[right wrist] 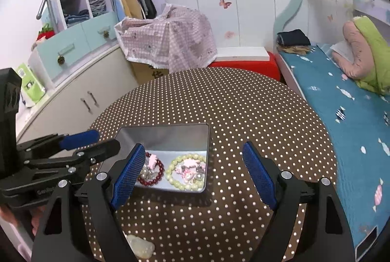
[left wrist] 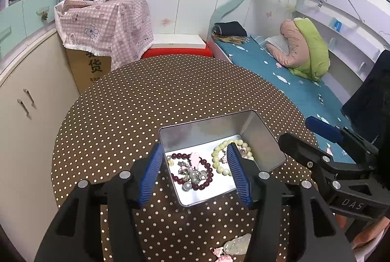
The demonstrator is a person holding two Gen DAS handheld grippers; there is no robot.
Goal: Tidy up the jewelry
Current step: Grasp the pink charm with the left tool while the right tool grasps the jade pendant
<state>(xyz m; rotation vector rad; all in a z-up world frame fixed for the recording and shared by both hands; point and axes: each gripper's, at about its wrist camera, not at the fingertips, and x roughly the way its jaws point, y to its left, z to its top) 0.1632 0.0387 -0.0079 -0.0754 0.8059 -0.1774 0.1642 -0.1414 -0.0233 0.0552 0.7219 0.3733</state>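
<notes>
An open metal tin sits on the dotted table and holds a dark red bead bracelet, a pale yellow bead bracelet, pink charms and pearls. My left gripper hangs open over the tin's near left corner, nothing between its blue pads. My right gripper stands open wider over the tin, also empty; the red bracelet and yellow bracelet lie below it. Each gripper shows in the other's view: right gripper, left gripper. A pale pendant lies loose near the front edge.
The round table wears a brown cloth with white dots. A bed runs along the right. A cream cabinet stands left, and a cardboard box under a pink checked cloth stands behind the table beside a red stool.
</notes>
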